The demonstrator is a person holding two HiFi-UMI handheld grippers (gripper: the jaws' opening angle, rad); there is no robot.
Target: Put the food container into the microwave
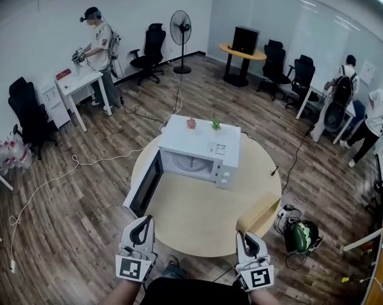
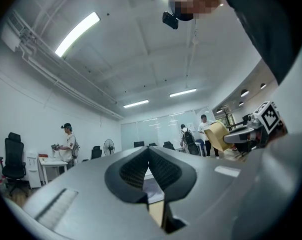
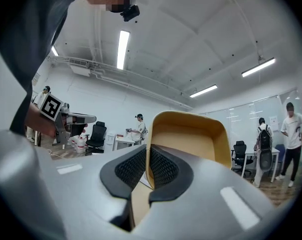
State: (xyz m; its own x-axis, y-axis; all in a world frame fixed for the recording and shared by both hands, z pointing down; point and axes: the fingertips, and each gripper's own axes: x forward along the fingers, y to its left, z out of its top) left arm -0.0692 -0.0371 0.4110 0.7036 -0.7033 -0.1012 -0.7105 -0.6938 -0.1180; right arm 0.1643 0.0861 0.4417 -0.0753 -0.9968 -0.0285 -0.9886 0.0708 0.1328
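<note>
Office room, wood floor, round tabletop (image 1: 197, 234) in the middle. Toward its far side: microwave (image 1: 201, 146), door (image 1: 145, 184) swung open to the left, cavity showing only the turntable.

At the near right edge: container (image 1: 258, 216), tan and open-topped, tipped on its side and apparently off the tabletop, one wall pinched in the narrow jaws of the right hand-held gripper (image 1: 246, 236). Viewed along those jaws, rim and hollow inside rising just beyond them.

At the near left edge: left hand-held gripper (image 1: 142, 224), jaws together with nothing between, well apart from both container and door.

Done, judging from this: door opened, container picked up and firmly gripped.

Left to do: carry it across the tabletop toward the far left, level it, slide it through the opening onto the turntable, let go, pull back. Shutting the door likely last, with the free left hand-held gripper best placed for it. Roughly a third of the way through.
</note>
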